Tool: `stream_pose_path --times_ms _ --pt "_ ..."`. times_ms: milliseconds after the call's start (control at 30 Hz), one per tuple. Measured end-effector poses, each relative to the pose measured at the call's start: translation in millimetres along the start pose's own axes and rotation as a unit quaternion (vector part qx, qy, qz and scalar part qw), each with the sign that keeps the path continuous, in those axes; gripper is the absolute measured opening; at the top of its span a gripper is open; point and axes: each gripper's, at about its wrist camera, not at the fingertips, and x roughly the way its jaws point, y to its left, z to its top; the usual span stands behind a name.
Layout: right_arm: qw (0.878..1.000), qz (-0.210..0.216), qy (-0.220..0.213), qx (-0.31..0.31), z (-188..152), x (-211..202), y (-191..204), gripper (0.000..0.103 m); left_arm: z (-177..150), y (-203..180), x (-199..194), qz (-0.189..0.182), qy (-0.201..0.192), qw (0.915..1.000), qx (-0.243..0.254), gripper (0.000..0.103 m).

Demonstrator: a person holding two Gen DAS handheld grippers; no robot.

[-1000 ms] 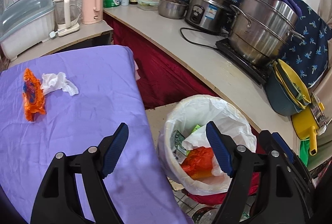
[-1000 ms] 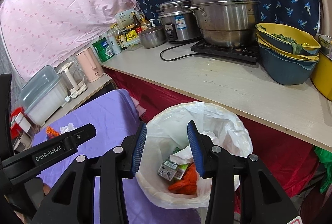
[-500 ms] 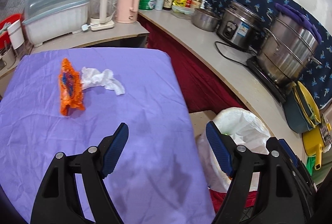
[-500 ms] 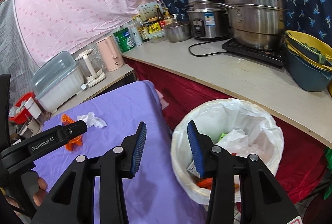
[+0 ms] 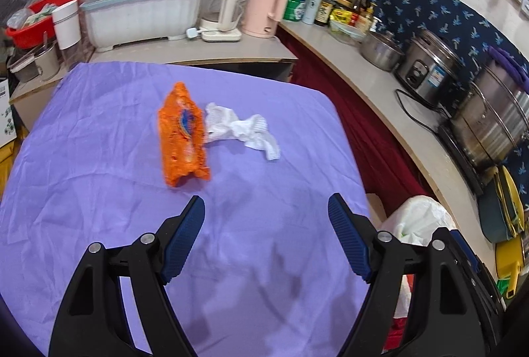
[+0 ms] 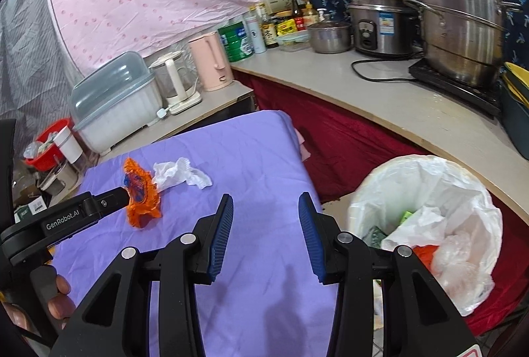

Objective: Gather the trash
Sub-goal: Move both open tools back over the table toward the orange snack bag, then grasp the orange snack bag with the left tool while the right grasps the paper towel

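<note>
Here the left tongs (image 5: 266,236) gape wide and empty over the purple-clothed desk (image 5: 82,158); the right tongs (image 6: 266,233) stand narrower, also empty. Centre frame, an orange wrapper (image 5: 182,136) touches, perhaps overlaps, a crumpled white tissue (image 5: 243,130). The lined trash bin (image 6: 426,178) sits lower right.

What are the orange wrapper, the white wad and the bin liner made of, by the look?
Orange wrapper: thin plastic film, probably; crinkled, glossy, printed blue patch. White wad: soft tissue or paper towel, likely; matte, crumpled, ruffled edges. Bin liner: thin translucent white plastic; slight sheen, folded loosely over the rim. All three look light and easily crushed.
</note>
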Motion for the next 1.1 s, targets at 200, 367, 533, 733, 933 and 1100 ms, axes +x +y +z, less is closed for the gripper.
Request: stream_pose_path --times_ms 200,367,533,733,933,1100 --pt "1.000 0.017 0.018 -0.019 -1.4 25.5 27.7 0.040 6.6 35.6 10.9 0.019 0.001 0.9995 -0.024 0.073" --pt "0.998 0.030 0.032 -0.037 -1.0 52.0 50.9 0.040 10.5 57.2 27.2 0.036 0.007 0.9987 -0.035 0.073" --pt "0.997 0.040 0.047 -0.046 0.1 83.5 68.3 0.040 15.6 71.4 51.8 0.041 0.023 0.9980 -0.044 0.073" --pt "0.996 0.047 0.059 -0.050 5.3 117.2 80.9 0.040 21.7 81.3 84.9 0.040 0.043 0.9970 -0.049 0.072" --pt "0.994 0.053 0.068 -0.059 11.2 147.2 95.6 0.040 24.7 89.9 109.7 0.033 0.067 0.9963 -0.041 0.048" --pt "0.993 0.065 0.073 -0.067 14.4 171.5 112.7 0.040 25.4 101.6 115.1 0.032 0.070 0.9962 -0.040 0.023"
